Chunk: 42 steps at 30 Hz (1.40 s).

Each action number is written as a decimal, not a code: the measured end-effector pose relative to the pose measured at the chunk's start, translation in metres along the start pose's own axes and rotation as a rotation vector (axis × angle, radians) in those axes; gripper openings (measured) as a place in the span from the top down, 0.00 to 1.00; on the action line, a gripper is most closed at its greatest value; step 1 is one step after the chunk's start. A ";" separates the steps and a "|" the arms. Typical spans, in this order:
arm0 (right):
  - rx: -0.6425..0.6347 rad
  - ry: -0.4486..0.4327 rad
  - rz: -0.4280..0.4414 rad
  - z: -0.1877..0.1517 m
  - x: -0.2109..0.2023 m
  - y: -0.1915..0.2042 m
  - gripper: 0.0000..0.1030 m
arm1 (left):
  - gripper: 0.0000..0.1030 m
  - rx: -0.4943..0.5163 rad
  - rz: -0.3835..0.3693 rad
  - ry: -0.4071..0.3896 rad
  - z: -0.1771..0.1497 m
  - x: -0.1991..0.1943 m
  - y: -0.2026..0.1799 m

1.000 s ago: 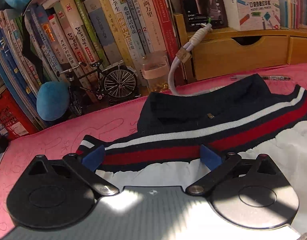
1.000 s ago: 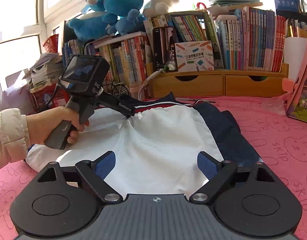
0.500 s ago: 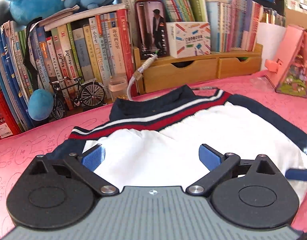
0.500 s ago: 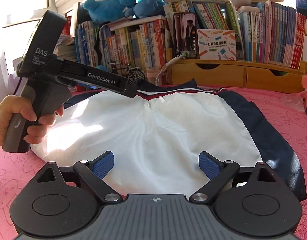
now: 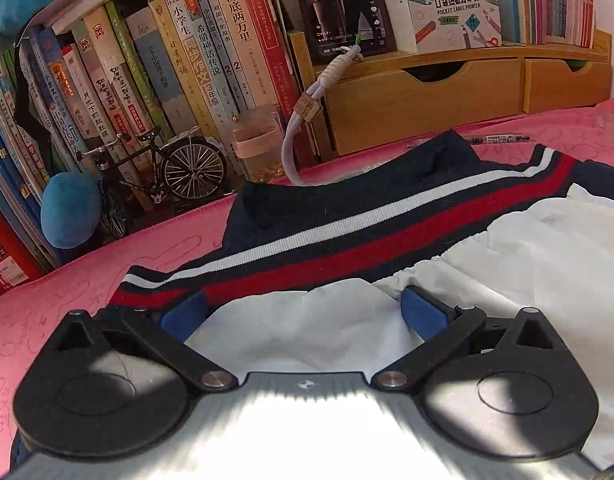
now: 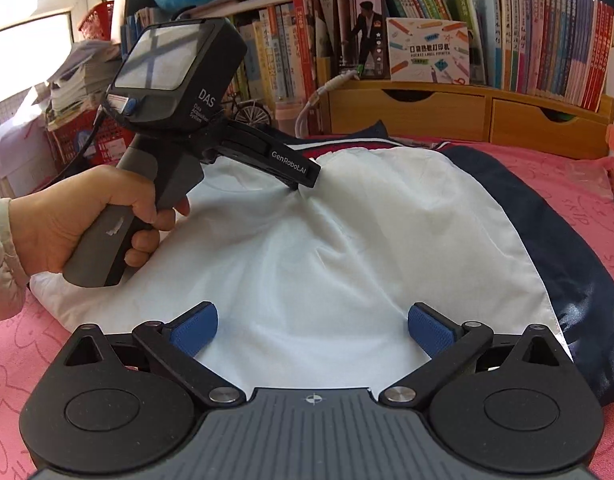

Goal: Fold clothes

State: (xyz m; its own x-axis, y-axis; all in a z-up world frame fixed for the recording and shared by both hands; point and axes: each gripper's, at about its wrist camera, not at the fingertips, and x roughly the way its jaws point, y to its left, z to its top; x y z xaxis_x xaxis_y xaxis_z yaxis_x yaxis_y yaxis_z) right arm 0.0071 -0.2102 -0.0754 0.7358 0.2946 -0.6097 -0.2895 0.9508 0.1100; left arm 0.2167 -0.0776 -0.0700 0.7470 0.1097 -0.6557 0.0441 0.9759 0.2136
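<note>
A jacket lies spread on the pink mat (image 6: pixel 567 184), its white lining (image 6: pixel 347 248) facing up and navy cloth (image 6: pixel 547 216) showing along the right side. A red and white striped band (image 5: pixel 347 236) runs along its far edge. My left gripper (image 5: pixel 303 308) is open, its blue pads resting apart on the lining just short of that band. In the right wrist view a hand (image 6: pixel 87 216) holds the left gripper (image 6: pixel 307 178) with its tips down on the lining. My right gripper (image 6: pixel 311 326) hovers over the lining's near edge, jaws opening, pads touching nothing.
Rows of books (image 5: pixel 155 80) and a wooden drawer unit (image 6: pixel 467 120) line the back. A model bicycle (image 5: pixel 163 168), a blue plush (image 5: pixel 69 212), a small jar (image 5: pixel 259 148), a white cable (image 5: pixel 303 120) and a pen (image 5: pixel 499 139) sit just beyond the jacket.
My left gripper had drawn back and higher half a second ago; now it is down again at the striped band. My right gripper has come a little closer to the lining, pads slightly wider.
</note>
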 end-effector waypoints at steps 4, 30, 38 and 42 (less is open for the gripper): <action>0.015 0.004 -0.008 -0.001 0.000 -0.003 0.00 | 0.00 -0.050 -0.026 -0.021 -0.002 0.009 0.009; -0.001 -0.033 0.056 0.006 -0.010 0.039 0.00 | 0.00 -0.207 0.131 -0.030 -0.165 -0.145 0.104; -0.148 0.011 0.117 -0.001 0.012 0.096 0.18 | 0.00 -0.061 0.281 -0.071 -0.167 -0.151 0.077; -0.124 0.002 0.022 0.002 0.000 0.053 0.55 | 0.00 -0.113 0.267 -0.056 -0.167 -0.150 0.086</action>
State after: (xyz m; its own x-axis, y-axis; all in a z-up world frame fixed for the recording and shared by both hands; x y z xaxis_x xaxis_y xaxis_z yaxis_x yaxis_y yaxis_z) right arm -0.0067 -0.1597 -0.0684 0.7272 0.3151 -0.6098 -0.3790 0.9250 0.0260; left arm -0.0020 0.0213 -0.0744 0.7580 0.3581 -0.5452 -0.2308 0.9290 0.2893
